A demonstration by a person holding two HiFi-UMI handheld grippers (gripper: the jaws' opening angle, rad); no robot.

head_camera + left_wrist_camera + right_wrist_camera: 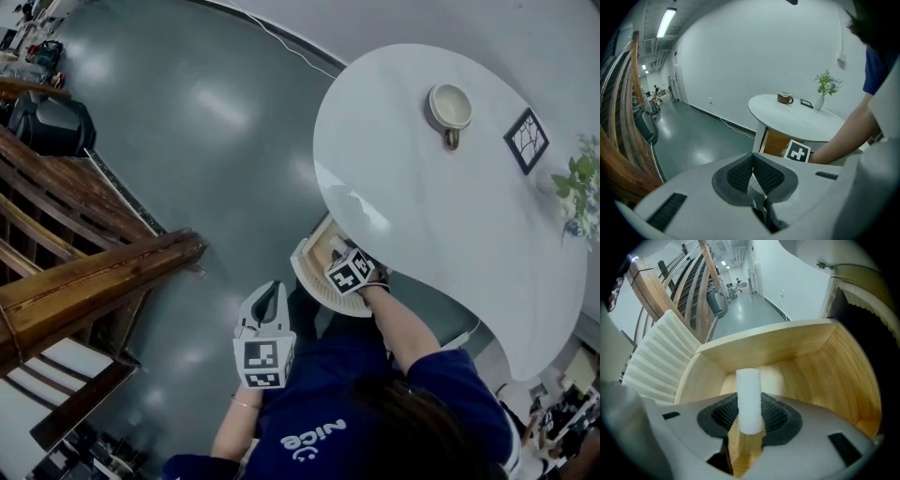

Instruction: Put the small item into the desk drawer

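Above the open wooden drawer (825, 380), the right gripper (749, 416) pinches a small white cylinder (749, 397); dropped from here it could bounce and roll, while the left gripper (752, 176) hangs closed, empty.

mug (450, 106) beside a dark frame (527, 140), flowers (579, 183) farther right

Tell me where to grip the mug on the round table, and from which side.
Probably the rim, from above: the mug stands upright, mouth open, on the bare table. Put one jaw inside, clear of the handle on the person's side.
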